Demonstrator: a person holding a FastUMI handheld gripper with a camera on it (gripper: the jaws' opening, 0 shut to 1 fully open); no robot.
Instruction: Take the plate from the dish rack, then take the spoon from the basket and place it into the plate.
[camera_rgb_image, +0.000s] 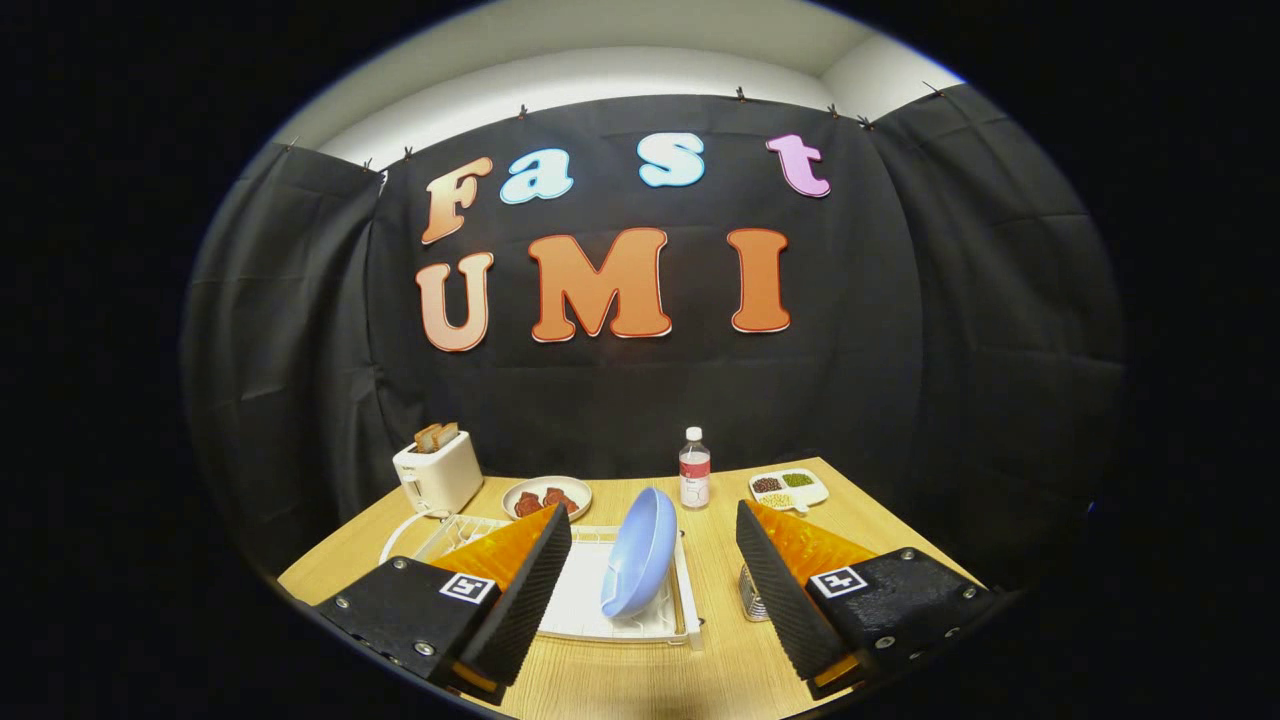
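The fingers (655, 590) stood wide apart, holding nothing. The pale blue plastic plate (640, 552) stood on edge in the white wire dish rack (682, 600) mid-desk, between them. Grasping its rim looked next.

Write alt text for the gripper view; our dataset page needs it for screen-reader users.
An open claw faces a blue plate standing on edge in a white dish rack on a wooden table. Beyond sit a toaster, a plate of food, a bottle and a divided dish.
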